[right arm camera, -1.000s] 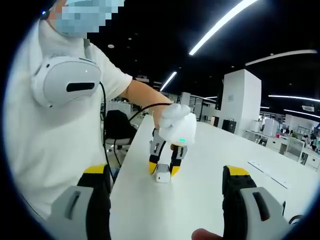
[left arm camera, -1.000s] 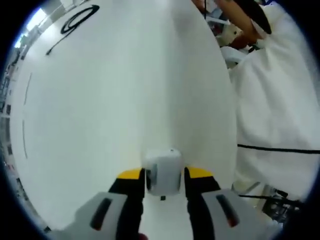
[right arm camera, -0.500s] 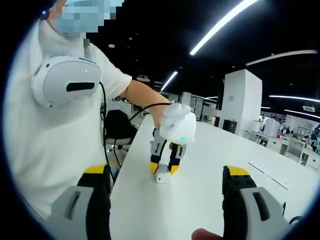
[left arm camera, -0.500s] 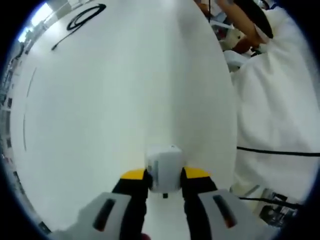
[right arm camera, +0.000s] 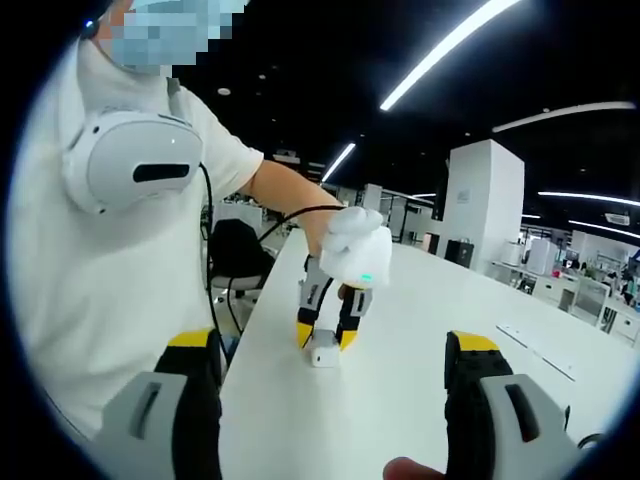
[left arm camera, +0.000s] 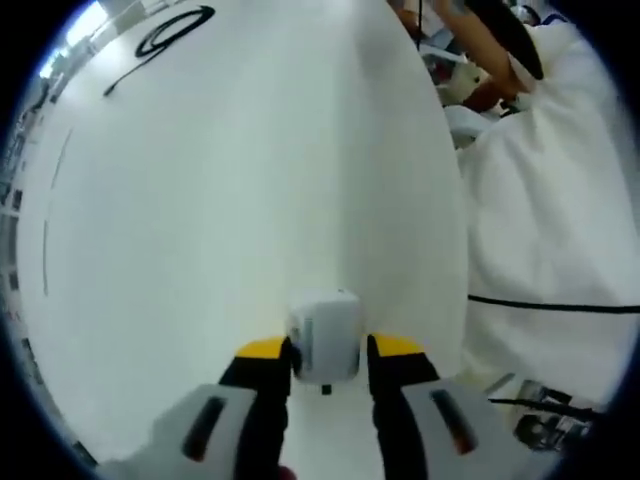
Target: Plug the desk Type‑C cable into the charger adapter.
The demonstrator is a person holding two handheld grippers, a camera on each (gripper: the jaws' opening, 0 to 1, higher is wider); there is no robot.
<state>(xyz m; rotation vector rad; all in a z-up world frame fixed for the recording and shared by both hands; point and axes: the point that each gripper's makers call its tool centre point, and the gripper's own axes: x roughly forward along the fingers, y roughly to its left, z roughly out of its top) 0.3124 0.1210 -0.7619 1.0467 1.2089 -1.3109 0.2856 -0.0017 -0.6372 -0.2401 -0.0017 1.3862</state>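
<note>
The white charger adapter stands on the white table between the yellow-tipped jaws of my left gripper, which hug its two sides. In the right gripper view the same left gripper points down onto the adapter, held by a white-gloved hand. The black Type-C cable lies coiled far off at the table's top left. My right gripper hovers open above the table edge with nothing between its jaws.
A person in a white shirt stands along the table's edge, with a white headset hanging at the chest. The table edge runs close to the right of the adapter. An office chair stands behind.
The left jaws pressed in against the adapter half a second ago and now sit a touch wider. The right gripper has stayed still and open.
</note>
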